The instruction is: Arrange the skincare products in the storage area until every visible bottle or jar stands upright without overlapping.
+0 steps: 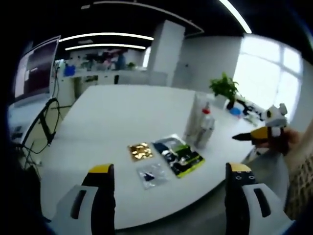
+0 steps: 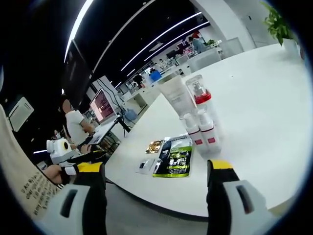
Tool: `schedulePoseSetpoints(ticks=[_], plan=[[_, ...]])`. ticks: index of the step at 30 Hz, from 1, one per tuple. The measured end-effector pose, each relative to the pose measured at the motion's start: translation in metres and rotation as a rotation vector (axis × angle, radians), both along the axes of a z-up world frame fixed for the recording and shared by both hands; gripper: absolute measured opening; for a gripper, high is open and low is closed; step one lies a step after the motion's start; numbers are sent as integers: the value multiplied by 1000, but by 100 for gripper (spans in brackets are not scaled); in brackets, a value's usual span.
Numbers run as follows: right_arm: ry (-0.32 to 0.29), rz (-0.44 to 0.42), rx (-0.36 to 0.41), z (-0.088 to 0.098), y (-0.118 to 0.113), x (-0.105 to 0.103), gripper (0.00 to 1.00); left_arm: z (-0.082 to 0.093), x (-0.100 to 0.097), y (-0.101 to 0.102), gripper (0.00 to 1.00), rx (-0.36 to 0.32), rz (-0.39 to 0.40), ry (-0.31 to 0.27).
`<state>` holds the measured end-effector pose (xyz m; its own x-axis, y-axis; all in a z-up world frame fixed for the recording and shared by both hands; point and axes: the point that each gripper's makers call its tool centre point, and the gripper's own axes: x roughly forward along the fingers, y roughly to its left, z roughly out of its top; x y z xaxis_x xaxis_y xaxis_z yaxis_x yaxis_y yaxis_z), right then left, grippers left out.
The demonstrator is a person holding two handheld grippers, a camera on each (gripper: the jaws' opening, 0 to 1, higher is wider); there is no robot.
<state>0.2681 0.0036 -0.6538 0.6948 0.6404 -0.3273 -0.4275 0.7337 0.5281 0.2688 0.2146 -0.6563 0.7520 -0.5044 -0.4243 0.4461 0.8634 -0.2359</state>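
Right gripper view: bottles [image 2: 198, 117] already stand upright, sachets [image 2: 172, 157] lie flat near them; both grippers [image 2: 155, 188] [image 1: 168, 183] gape empty, so little remains.

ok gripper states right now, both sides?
Left gripper: open, jaws wide apart, holding nothing, short of the sachets.
Right gripper: open, empty, facing the bottles.

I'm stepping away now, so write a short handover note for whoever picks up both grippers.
Left gripper: open, empty, short of the table.
Right gripper: open, empty, at the table edge.
Things: bottles and a white tube stand upright, clustered close together. Flat sachets lie beside them: green-black, gold, clear.
Done: nothing gripped yet.
Left: space the bottles apart; deal with the sachets.
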Motion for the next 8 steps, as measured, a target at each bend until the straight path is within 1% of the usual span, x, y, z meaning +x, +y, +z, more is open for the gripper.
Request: schedulePoseSetpoints(ticks=[8], plan=[[-2,-1,-5,-1,-1,0,86,-2,-1,1,91,11,-1,5]])
